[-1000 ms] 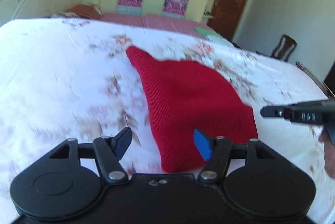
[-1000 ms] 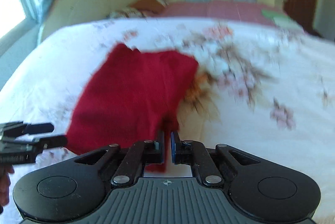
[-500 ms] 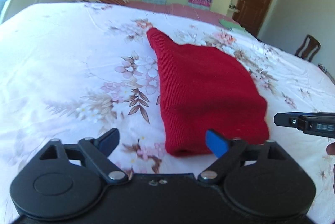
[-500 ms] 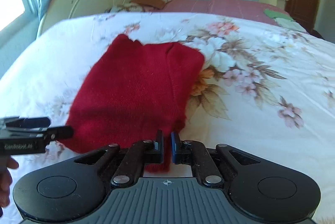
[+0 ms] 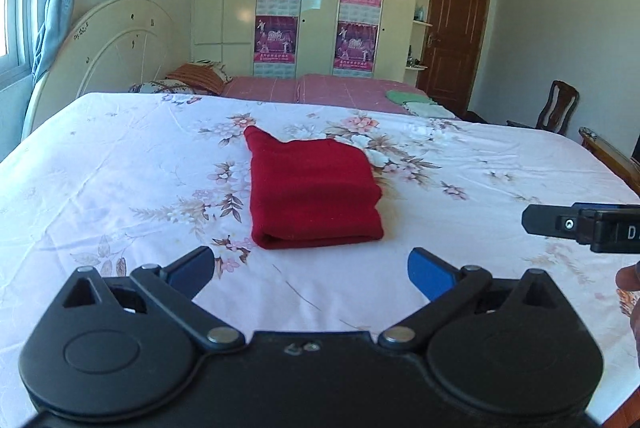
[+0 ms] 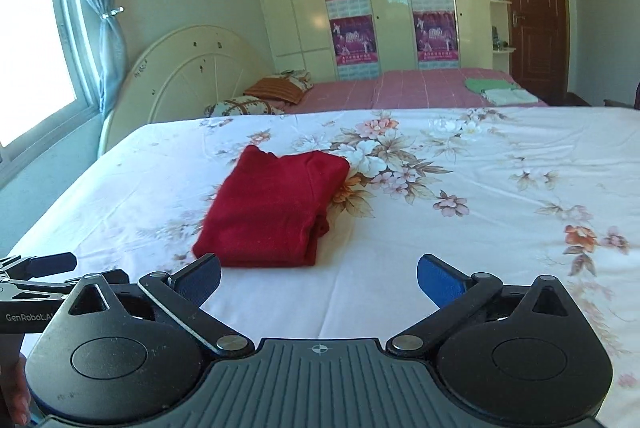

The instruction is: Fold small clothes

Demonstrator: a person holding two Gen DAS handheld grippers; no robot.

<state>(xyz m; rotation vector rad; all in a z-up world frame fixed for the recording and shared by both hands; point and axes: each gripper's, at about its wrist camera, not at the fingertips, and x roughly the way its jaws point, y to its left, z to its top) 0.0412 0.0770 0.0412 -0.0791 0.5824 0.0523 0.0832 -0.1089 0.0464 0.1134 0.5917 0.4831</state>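
Red garment [image 5: 314, 191] lies folded on the floral bedsheet [image 5: 120, 163] (both claws, left claw [image 5: 310, 274] and right claw [image 6: 318, 278], wide open, empty).

The red garment [image 5: 314, 193] looked a soft, matt knit on the smooth printed cotton sheet [image 5: 120, 163], the left gripper [image 5: 310, 270] matt black plastic with blue pads [image 5: 430, 272], beyond it glossy wardrobe doors [image 5: 320, 7] and a varnished wooden door [image 5: 456, 35].

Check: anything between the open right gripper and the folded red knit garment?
Nothing: only bare white floral bedsheet lies between the right gripper and the folded red knit garment, shown in the right wrist view.
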